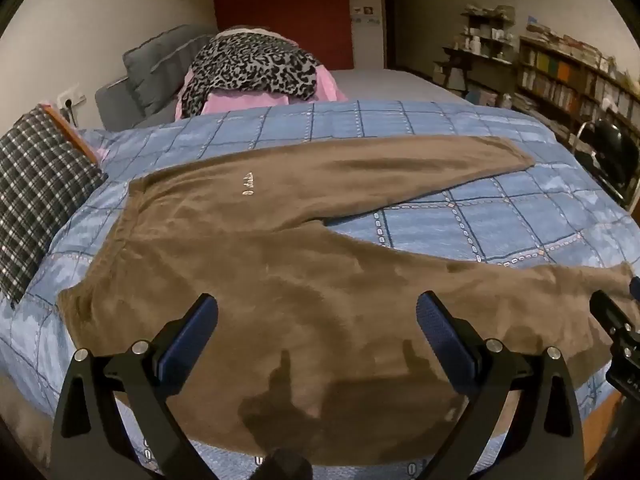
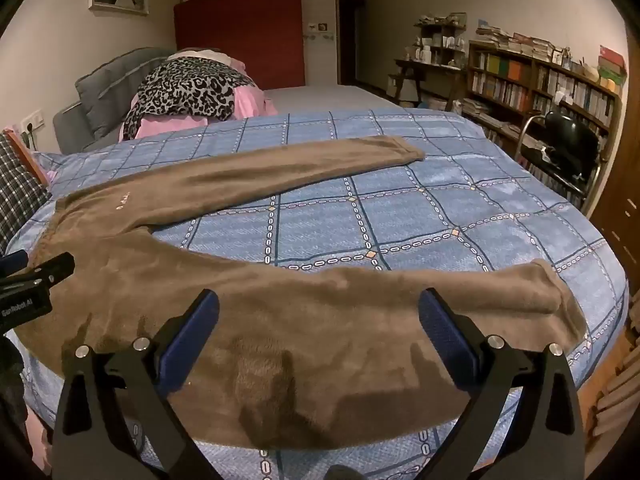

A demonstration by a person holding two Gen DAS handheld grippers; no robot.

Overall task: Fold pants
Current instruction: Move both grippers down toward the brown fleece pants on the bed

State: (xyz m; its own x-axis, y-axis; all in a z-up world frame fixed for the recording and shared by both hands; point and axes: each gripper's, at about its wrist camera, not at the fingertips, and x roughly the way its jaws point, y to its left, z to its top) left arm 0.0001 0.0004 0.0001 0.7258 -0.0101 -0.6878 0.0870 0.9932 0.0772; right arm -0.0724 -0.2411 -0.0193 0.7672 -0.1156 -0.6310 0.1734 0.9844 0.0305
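Brown fleece pants (image 1: 256, 248) lie flat on the blue checked bedspread (image 1: 480, 224), waistband at the left, legs spread in a V to the right. My left gripper (image 1: 318, 312) is open and empty, above the near leg close to the seat. My right gripper (image 2: 319, 308) is open and empty, above the near leg (image 2: 320, 312) further toward its cuff (image 2: 556, 288). The far leg (image 2: 280, 164) runs toward the back right. The right gripper shows at the right edge of the left wrist view (image 1: 616, 320); the left gripper shows at the left edge of the right wrist view (image 2: 36, 280).
A plaid pillow (image 1: 36, 196) sits at the bed's left. A pile of leopard-print and pink clothes (image 1: 252, 72) and grey cushions (image 1: 160, 68) lie behind the bed. Bookshelves (image 2: 540, 80) and a black chair (image 2: 568, 140) stand to the right.
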